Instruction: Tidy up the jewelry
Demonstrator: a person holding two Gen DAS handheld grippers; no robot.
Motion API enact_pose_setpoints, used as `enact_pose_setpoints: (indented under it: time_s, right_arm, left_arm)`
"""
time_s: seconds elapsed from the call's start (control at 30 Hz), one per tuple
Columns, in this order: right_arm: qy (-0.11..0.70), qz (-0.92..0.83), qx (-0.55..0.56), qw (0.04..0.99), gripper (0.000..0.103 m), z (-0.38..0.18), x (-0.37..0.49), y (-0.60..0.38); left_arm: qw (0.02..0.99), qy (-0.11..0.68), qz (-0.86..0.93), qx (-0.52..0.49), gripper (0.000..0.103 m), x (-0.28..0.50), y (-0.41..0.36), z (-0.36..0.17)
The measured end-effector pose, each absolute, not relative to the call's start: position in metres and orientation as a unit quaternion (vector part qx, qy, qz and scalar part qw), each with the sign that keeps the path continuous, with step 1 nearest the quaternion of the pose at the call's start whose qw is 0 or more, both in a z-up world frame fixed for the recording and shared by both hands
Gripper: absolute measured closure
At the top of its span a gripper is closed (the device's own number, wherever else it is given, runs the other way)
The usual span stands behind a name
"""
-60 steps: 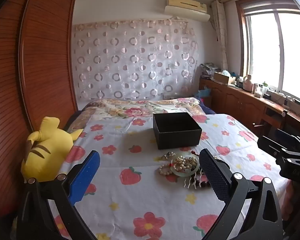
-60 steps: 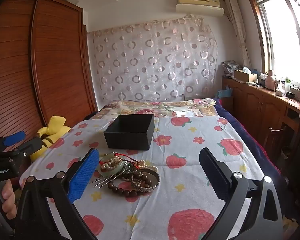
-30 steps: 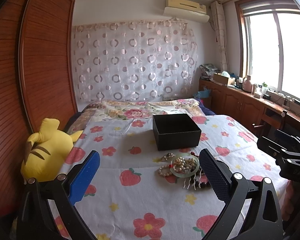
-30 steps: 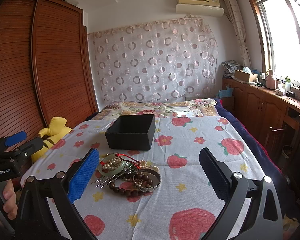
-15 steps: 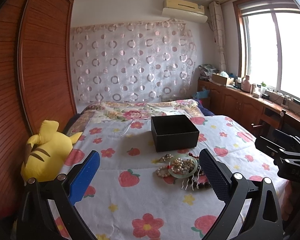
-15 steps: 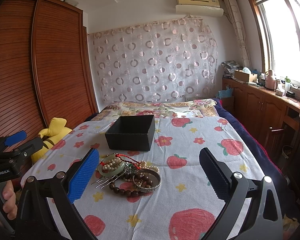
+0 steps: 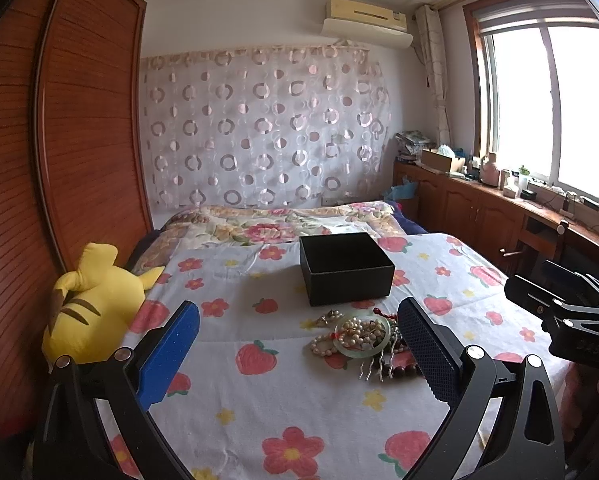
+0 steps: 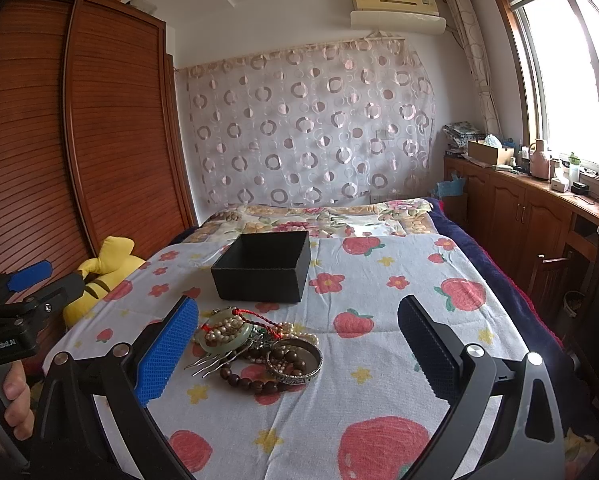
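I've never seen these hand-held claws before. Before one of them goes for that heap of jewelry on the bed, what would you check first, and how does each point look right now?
1. Right gripper open and empty: ok, jaws wide apart, nothing between them.
2. Left gripper open and empty: ok.
3. Black box open on top, ready to receive: ok, no lid on it.
4. Box empty inside: cannot tell, the bottom is not visible.
5. Pieces separate enough to lift one at a time: not ok, the pearl strand, jade bangle, red cord and hair comb overlap in the jewelry pile.
6. An easy first pick: ok, the silver bangle lies at the pile's near edge, though beads sit inside it.
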State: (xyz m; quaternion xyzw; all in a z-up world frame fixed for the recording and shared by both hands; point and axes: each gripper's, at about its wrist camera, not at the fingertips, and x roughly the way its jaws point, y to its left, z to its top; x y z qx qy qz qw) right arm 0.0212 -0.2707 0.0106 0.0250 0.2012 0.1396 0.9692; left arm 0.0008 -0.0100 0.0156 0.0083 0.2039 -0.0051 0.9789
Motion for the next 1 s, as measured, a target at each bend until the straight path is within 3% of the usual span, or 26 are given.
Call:
enact_pose_setpoints:
  time_s: [1.0]
  right_arm:
    - [0.205, 0.141, 0.027, 0.968, 0.002, 0.0097, 0.0210, -0.2718]
  left_arm:
    - [0.979, 0.203, -0.006, 0.010, 0.007, -0.0071, -0.0130, 0.0146]
